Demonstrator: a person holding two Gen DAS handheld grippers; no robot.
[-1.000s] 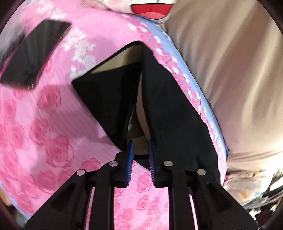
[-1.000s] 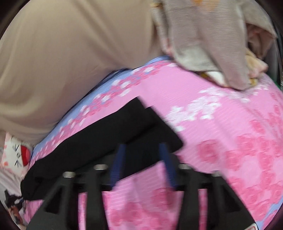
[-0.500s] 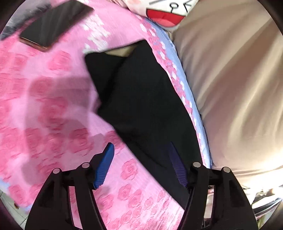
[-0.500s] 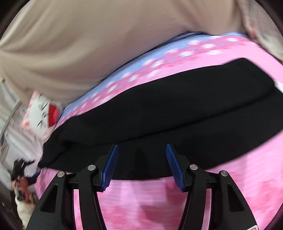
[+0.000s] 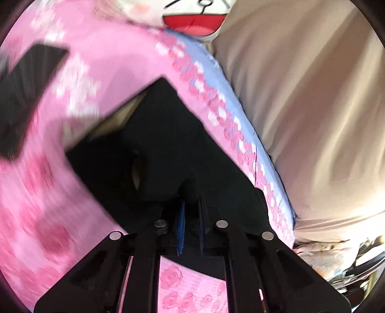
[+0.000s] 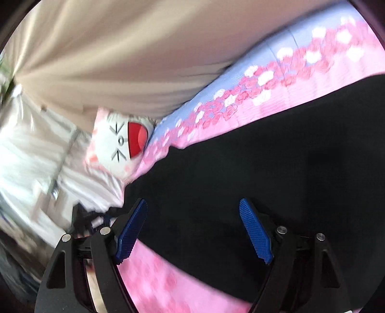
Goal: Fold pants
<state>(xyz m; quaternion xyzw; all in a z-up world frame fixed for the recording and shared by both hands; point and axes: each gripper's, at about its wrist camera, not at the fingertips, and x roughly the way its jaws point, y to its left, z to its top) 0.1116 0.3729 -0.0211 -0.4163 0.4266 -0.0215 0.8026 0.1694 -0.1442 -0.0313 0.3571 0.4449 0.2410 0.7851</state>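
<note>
Black pants (image 5: 168, 149) lie on a pink rose-print bedsheet (image 5: 48, 204). In the left wrist view my left gripper (image 5: 191, 209) is shut on a raised fold of the pants' black cloth, with a beige lining showing at the far opening. In the right wrist view the pants (image 6: 252, 173) spread wide across the sheet (image 6: 168, 284), and my right gripper (image 6: 196, 216) is open just above the cloth, holding nothing.
A dark phone (image 5: 26, 96) lies on the sheet at the left. A white cartoon-face pillow (image 5: 195, 14) sits at the head; it also shows in the right wrist view (image 6: 122, 142). A beige curtain (image 5: 312, 108) hangs along the bed's far side.
My left gripper was open half a second ago and has closed on the pants' cloth, lifting a fold. My right gripper stayed open and swung left along the pants.
</note>
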